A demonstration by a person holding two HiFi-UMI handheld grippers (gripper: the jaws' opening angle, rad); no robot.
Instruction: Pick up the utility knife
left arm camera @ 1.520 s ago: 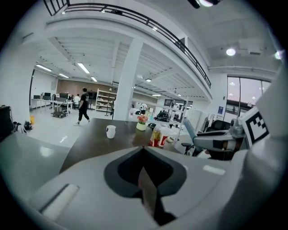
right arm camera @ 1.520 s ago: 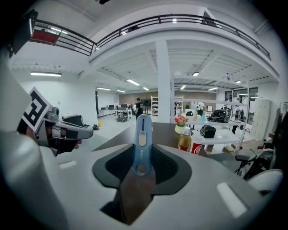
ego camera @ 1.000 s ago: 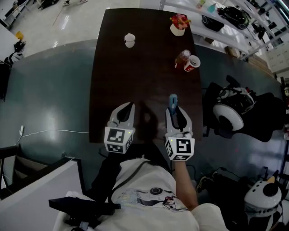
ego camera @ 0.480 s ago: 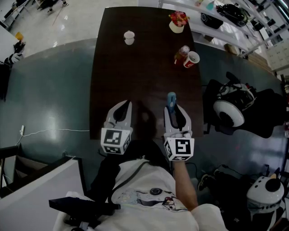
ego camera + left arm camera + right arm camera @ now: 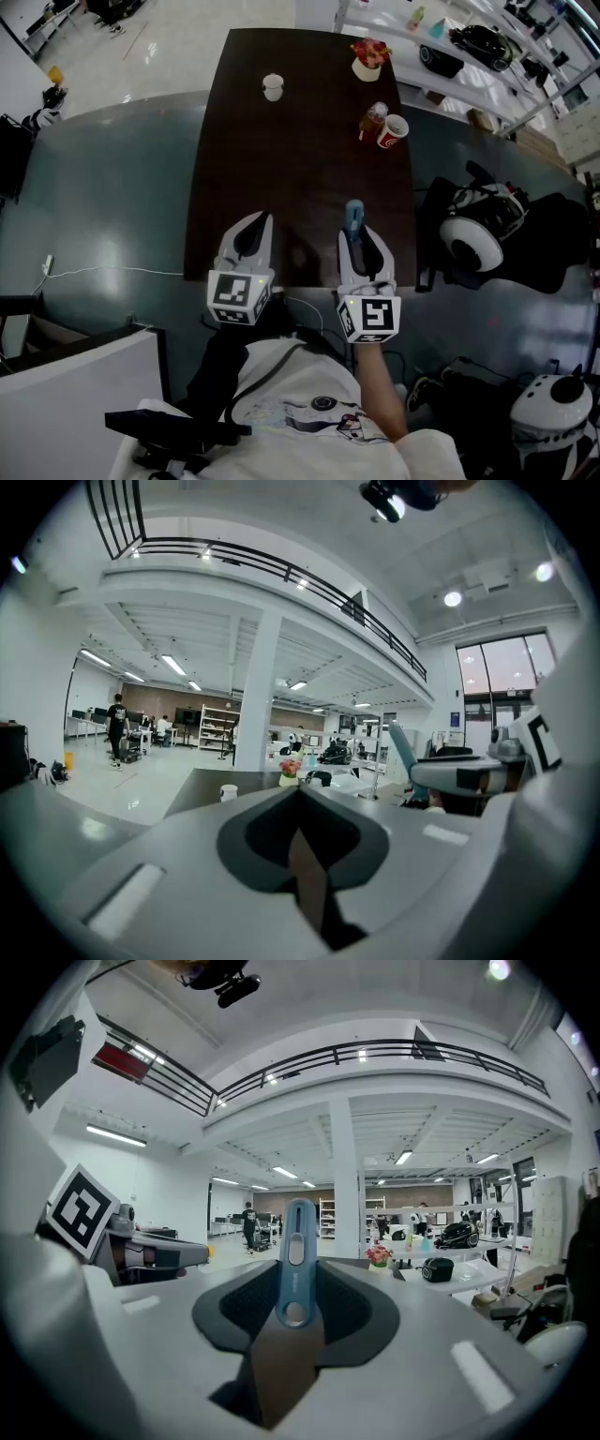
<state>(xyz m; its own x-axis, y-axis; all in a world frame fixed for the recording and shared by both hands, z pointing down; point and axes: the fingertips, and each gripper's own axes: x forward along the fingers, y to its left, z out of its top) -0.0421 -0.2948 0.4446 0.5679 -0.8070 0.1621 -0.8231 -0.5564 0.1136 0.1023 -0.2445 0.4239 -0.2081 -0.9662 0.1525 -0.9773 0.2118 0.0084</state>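
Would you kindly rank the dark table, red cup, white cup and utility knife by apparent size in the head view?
1. dark table, by far.
2. red cup and utility knife: about alike; the knife is nearer and partly hidden, so unranked.
3. white cup.

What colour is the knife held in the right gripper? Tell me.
Blue. The knife shows best in the right gripper view.

Pale grey left gripper (image 5: 260,218) and right gripper (image 5: 362,230) bear black-and-white marker cubes (image 5: 232,296); white printed T-shirt (image 5: 300,380).
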